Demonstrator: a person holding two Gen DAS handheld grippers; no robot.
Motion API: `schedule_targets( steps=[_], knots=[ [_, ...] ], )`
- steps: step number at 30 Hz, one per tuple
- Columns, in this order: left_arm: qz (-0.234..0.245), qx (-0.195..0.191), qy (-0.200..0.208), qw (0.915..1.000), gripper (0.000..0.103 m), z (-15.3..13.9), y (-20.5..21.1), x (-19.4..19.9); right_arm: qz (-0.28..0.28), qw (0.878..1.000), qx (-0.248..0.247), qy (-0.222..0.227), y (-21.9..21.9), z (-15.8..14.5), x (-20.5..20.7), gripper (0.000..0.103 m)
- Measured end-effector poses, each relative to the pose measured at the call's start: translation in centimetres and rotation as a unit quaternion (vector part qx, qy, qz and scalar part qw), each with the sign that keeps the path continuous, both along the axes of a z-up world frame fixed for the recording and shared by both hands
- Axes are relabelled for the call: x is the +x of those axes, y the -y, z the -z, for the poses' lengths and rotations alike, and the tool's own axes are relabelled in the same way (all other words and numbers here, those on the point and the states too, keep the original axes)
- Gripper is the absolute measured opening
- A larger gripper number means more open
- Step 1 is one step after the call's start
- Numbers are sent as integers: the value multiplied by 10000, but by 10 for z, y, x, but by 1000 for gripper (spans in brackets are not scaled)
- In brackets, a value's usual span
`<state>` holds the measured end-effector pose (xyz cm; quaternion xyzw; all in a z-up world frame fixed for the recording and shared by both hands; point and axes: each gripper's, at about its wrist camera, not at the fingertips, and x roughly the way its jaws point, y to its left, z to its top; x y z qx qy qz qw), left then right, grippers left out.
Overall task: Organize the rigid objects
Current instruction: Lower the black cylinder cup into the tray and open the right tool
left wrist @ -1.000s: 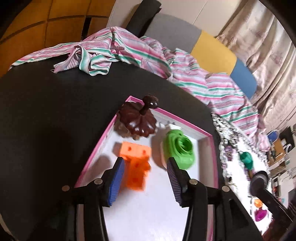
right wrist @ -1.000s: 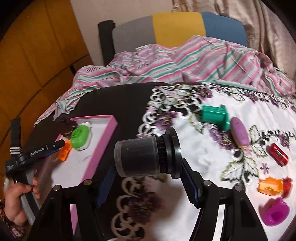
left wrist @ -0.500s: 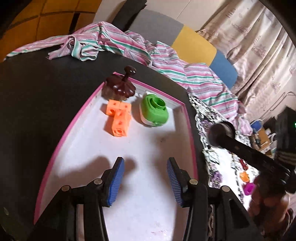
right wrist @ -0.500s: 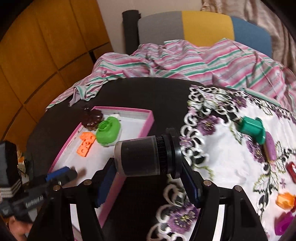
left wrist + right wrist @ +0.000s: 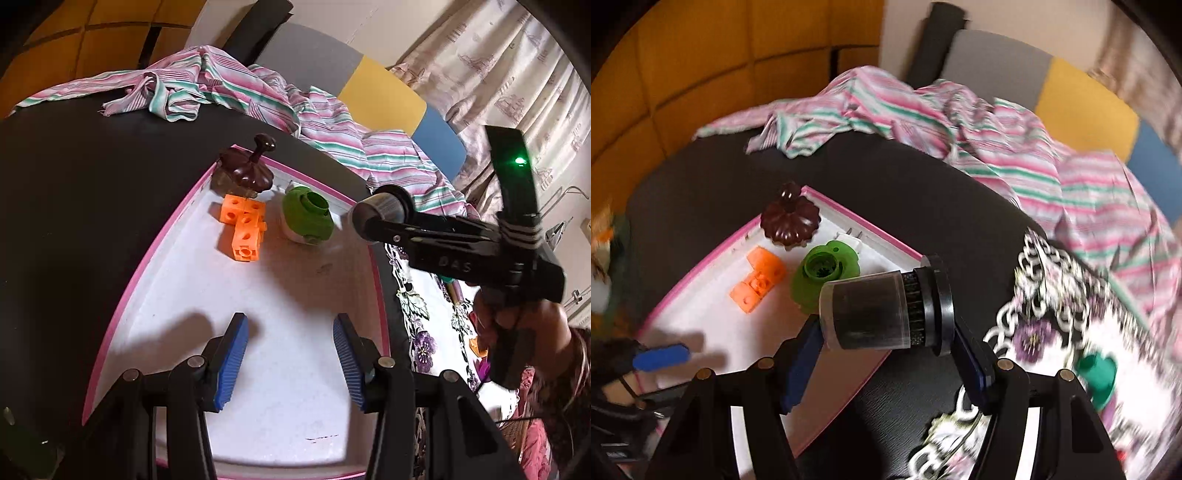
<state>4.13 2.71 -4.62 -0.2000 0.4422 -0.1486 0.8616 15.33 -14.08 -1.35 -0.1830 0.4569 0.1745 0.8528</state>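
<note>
A pink-rimmed white tray (image 5: 147, 258) (image 5: 701, 266) lies on the black table. In its far end sit a brown flower-shaped piece (image 5: 245, 171) (image 5: 790, 219), orange linked cubes (image 5: 243, 230) (image 5: 759, 282) and a green round piece (image 5: 306, 216) (image 5: 823, 275). My left gripper (image 5: 290, 347) is open and empty above the tray's near half. My right gripper (image 5: 886, 354) is shut on a dark cylinder with a black ribbed cap (image 5: 882, 306), held sideways over the tray's right rim; it also shows in the left wrist view (image 5: 380, 212).
A striped pink and green cloth (image 5: 221, 92) (image 5: 923, 118) lies across the table's far side, before a grey, yellow and blue chair back (image 5: 380, 99). A white floral cloth (image 5: 1071, 332) on the right carries a teal piece (image 5: 1097, 373) and other small objects.
My right gripper has carried the cylinder left, from above the floral cloth to over the tray's right rim. My left gripper has drawn back from the orange cubes, still open.
</note>
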Motion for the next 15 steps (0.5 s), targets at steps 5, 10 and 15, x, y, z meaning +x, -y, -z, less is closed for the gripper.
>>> schedule_targets(
  steps=[5,10,15],
  knots=[
    [-42,-115,-78,9999,48,2,-6,-2,-517,9960,-730,-32,-18,12,5,68],
    [-23,-148,-17,9999,48,-2,-8,-4,-642,9945,-824,-78,-23,17,14,68],
    [-10,-160,-10,9999,48,-2,-8,-6,-592,9966,-465,-324,-21,16,24,70]
  ],
)
